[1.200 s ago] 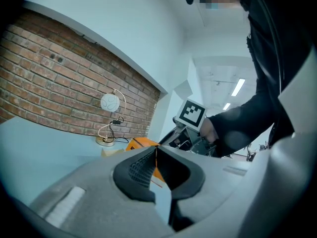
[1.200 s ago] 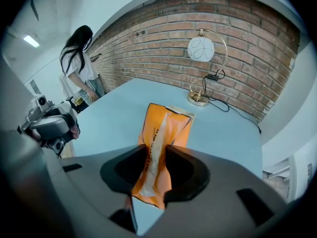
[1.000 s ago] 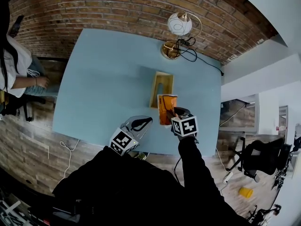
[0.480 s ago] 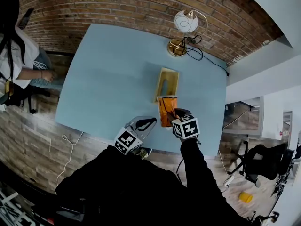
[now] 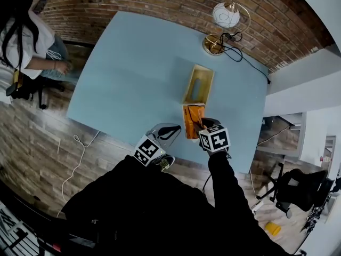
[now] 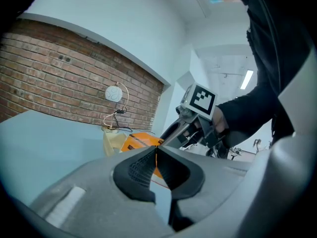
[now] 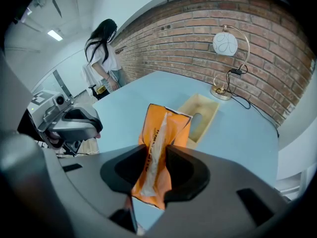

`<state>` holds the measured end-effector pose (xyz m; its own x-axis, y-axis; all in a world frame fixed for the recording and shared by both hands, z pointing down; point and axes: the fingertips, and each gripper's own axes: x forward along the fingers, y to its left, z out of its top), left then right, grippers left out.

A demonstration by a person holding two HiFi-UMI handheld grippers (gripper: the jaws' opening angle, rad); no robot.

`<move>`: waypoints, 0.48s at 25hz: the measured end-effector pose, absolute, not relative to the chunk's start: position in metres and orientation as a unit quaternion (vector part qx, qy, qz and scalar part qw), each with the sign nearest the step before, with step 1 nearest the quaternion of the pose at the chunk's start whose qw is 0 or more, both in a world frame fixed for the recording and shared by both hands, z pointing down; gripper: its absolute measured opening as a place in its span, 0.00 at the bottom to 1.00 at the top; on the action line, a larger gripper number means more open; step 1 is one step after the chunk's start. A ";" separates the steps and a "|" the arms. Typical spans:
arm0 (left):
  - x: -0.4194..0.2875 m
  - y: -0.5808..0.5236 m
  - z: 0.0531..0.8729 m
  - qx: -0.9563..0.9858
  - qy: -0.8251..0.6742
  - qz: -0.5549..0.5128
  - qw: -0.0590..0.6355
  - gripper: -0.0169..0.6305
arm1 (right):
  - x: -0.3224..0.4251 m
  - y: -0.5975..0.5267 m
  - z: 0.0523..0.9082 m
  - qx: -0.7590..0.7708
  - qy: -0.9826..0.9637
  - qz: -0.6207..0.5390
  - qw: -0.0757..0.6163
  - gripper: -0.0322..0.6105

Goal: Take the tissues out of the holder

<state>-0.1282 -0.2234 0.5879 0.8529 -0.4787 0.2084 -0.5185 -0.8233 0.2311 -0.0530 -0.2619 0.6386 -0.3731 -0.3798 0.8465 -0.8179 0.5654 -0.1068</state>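
Note:
An orange tissue pack (image 5: 192, 120) is clamped between the jaws of my right gripper (image 5: 201, 126), just on the near side of the open wooden holder (image 5: 198, 85). In the right gripper view the pack (image 7: 163, 133) sticks out past the gripper (image 7: 156, 155), whose pads press its sides, with the holder (image 7: 200, 114) lying empty behind it. My left gripper (image 5: 175, 132) hovers to the pack's left, shut with nothing in it; in the left gripper view its tips (image 6: 154, 150) meet in front of the pack (image 6: 137, 141).
A globe lamp (image 5: 224, 16) on a brass base, with a black cable, stands at the blue table's (image 5: 138, 68) far right. A person (image 5: 26, 36) sits beyond the table's left end. An office chair (image 5: 295, 188) is on the floor at right.
Both grippers have drawn back toward the table's near edge and dropped a little. The pack, still gripped, now sits slightly farther from the holder.

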 end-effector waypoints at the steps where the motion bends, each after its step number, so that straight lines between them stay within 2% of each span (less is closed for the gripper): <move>1: -0.130 -0.221 0.592 0.951 -0.265 0.073 0.140 0.04 | -0.054 -0.259 0.641 0.379 -0.785 0.266 0.412 0.26; 12: -0.132 -0.207 0.641 0.939 -0.288 0.118 0.147 0.04 | -0.048 -0.227 0.691 0.345 -0.773 0.270 0.459 0.26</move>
